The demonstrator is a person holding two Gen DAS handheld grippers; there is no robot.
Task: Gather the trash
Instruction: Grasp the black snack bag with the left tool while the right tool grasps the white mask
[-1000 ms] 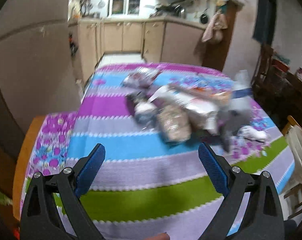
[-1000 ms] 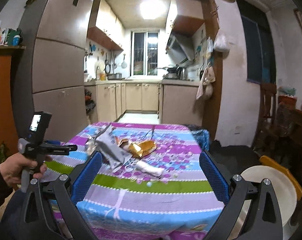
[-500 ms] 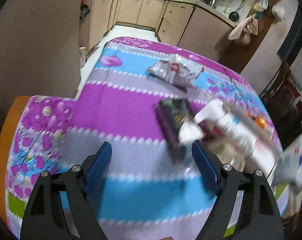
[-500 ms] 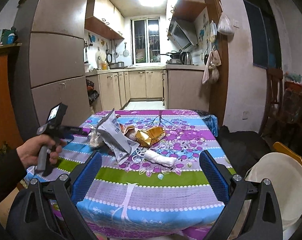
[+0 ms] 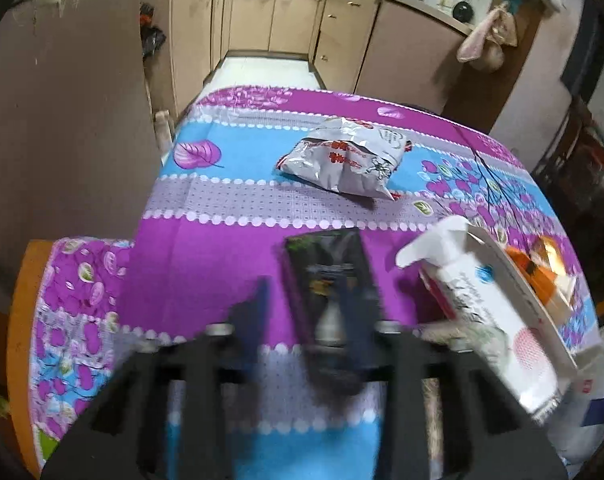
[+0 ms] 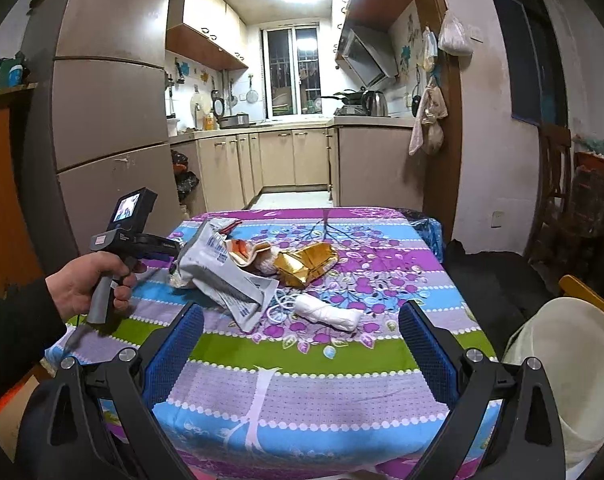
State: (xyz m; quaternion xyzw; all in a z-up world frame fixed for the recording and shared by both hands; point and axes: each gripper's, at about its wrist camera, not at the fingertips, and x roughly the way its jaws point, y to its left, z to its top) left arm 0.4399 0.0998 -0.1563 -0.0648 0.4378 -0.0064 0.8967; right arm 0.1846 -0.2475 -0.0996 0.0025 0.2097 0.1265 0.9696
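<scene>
Trash lies on a table with a striped floral cloth. In the left wrist view my left gripper is blurred, its fingers narrowed around the near end of a dark packet; whether it grips is unclear. A silver snack bag lies farther back, a white carton to the right. In the right wrist view my right gripper is open and empty above the near table edge. Ahead lie a white-grey bag, gold foil wrapper and a white paper roll.
A tall fridge stands left of the table. Kitchen cabinets are behind. A dark bag and a cream basin sit at the right. The left gripper handle and hand are over the table's left edge.
My left gripper has dropped toward the dark packet and its fingers have closed in from wide open. My right gripper has barely moved and stays open.
</scene>
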